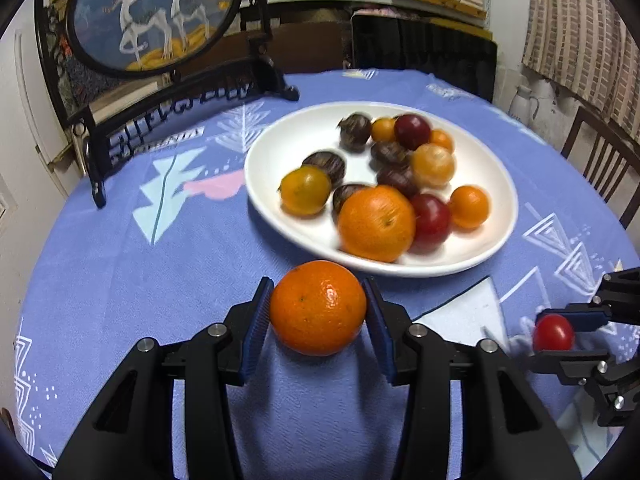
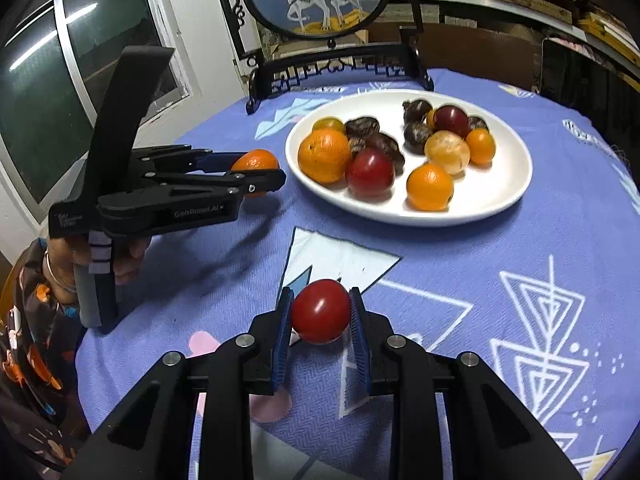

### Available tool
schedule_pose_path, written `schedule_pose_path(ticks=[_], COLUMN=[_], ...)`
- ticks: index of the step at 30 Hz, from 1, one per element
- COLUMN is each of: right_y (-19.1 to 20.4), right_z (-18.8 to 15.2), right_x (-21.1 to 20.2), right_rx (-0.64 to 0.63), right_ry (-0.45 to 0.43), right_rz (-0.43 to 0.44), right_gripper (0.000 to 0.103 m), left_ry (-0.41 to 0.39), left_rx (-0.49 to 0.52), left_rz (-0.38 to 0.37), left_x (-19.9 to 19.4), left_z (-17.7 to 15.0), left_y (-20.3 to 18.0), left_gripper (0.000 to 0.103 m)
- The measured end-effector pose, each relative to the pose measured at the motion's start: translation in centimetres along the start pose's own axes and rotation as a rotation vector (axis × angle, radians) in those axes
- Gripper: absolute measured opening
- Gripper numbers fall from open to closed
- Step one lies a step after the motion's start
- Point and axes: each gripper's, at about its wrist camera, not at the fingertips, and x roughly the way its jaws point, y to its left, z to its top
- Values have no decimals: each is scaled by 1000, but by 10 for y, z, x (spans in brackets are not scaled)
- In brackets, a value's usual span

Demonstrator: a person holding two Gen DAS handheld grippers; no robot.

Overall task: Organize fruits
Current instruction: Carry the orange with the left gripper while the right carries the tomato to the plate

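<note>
My left gripper [image 1: 318,300] is shut on an orange mandarin [image 1: 318,307], held above the blue tablecloth just in front of the white plate [image 1: 276,136]. From the right wrist view the same gripper [image 2: 264,174] and mandarin [image 2: 254,160] hang left of the plate [image 2: 504,184]. My right gripper [image 2: 320,304] is shut on a red cherry tomato [image 2: 320,311], held over the cloth nearer than the plate; in the left wrist view it [image 1: 560,334] sits at the far right with the tomato [image 1: 553,333]. The plate holds a large mandarin [image 1: 377,223], red tomatoes, small orange fruits and dark chestnuts.
A black carved stand with a round deer painting [image 1: 152,12] rises at the table's back left. A dark chair back [image 1: 424,56] stands behind the table and a wooden chair [image 1: 604,160] at the right. A person's hand [image 2: 120,256] in a patterned sleeve holds the left gripper's handle.
</note>
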Motion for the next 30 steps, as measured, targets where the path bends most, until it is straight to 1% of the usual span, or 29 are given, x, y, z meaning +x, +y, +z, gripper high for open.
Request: schedule_pose_path(ticks=[1,4,8,10,13,15,17,21,24,30], right_y=[-2,-7,-15,-22,-30,-37,-43,-54,-58,-63], right_z=[2,6,13,24,39,50,60,82,99,117], right_x=[-3,-13,-28,-39,-54,-61,-67,-71,-69,-53], right_rx=[-1,-9,-19,-20,-22,-25,-22,-12,-19,-30], right_ry=[-8,-26,-53,-87,-135,-164,-188,-224,-237,-226], right_rz=[-2,-14,-33,-47,-62,-73,-83,-83,-85,-78], right_gripper=[28,28,28,28,28,28,28,28,28,28], left_ry=[-9,-25,-8,-12,-41,-55,-72,-70,-61,-31], left_rx=[-1,23,63,86,113,109,106,80,59,34], left_rz=[-12,-3,-18,3,29,38,79,123,136,151], left_x=[-5,-14,-19,-23,-32,-36,-37,-31,-24,-4], left_z=[1,4,17,27,49,62,75,94,101,106], left_y=[-3,-17,-36,-44,-51,-51,-51,-49,-46,-43], left_gripper=[44,44,44,44,44,44,44,44,44,44])
